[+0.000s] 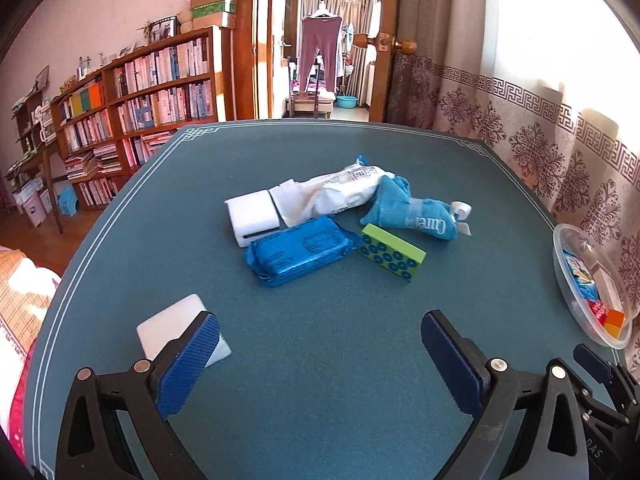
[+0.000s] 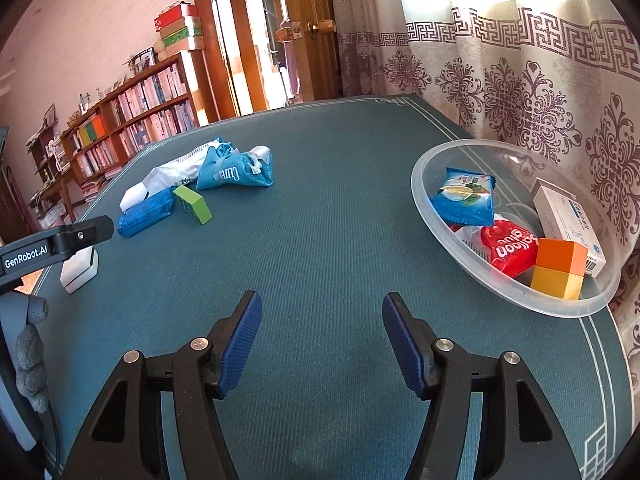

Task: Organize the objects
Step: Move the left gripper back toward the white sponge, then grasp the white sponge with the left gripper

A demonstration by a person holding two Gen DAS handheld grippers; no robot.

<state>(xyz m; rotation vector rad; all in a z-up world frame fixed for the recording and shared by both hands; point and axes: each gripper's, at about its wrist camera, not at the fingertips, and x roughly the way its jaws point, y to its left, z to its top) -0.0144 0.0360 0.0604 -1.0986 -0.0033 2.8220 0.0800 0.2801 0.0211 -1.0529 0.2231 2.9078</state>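
Two grippers hover empty, jaws apart: left gripper [image 1: 320, 356], right gripper [image 2: 322, 336]. Five loose items cluster mid-table; one white block [image 1: 182, 330] lies near left. The clear bowl [image 2: 440, 160], far right, holds five items. Best approach: straddle one item squarely before closing.

A round table covered in teal felt with a white line border [image 1: 320, 152] fills the lower frame. At upper left a pale pink wall [image 1: 100, 8] backs a long wooden bookshelf packed with books [image 1: 152, 92], coloured boxes stacked on top. An open wooden door with a brass knob [image 1: 390, 44] stands at top centre. Sunlit patterned curtains [image 1: 540, 120] hang at right.
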